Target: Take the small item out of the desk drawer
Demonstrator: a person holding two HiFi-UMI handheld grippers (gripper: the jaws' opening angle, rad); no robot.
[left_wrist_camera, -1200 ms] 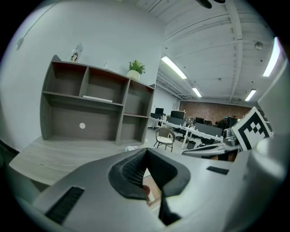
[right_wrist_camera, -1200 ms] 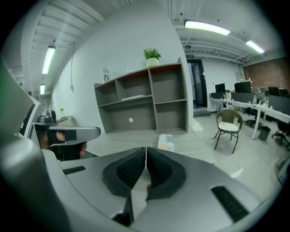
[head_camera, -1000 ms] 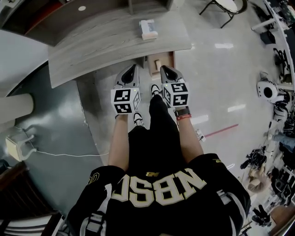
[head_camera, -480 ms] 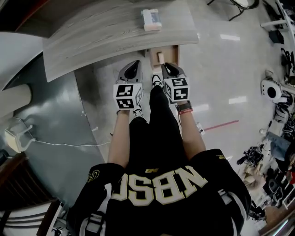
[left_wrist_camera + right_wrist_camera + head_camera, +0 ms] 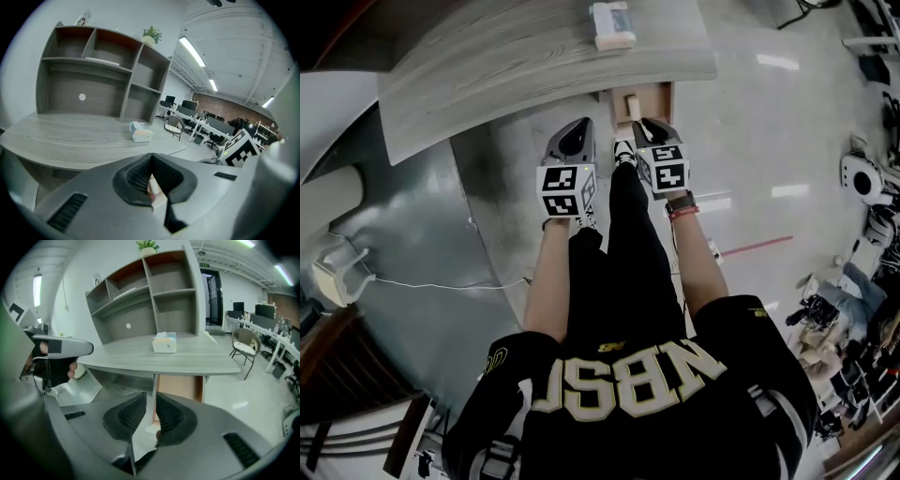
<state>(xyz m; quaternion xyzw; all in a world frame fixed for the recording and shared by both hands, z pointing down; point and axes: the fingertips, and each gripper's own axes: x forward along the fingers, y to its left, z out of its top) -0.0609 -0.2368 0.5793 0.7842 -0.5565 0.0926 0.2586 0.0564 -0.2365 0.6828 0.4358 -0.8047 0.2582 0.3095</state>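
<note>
Since a second ago the desk (image 5: 516, 84) and the drawer (image 5: 658, 101) are seen higher in the head view, and both grippers have been kept side by side at the desk's front edge. The drawer is still pulled out from under the desk. The right gripper's (image 5: 649, 125) jaws were nearly closed then and are now opening. Only a narrow gap is left between them, and nothing is gripped. A pale upright edge below the desk is seen through that gap.

In the drawer a single small pale item (image 5: 632, 106) is seen, lying toward its left side. A box (image 5: 612, 25) is set on the desk top behind the drawer.

The item lies just ahead of the right gripper's tips and slightly to their left, apart from them. The left gripper (image 5: 577, 127) is held farther left, outside the drawer, with its jaw tips brought together on nothing.
</note>
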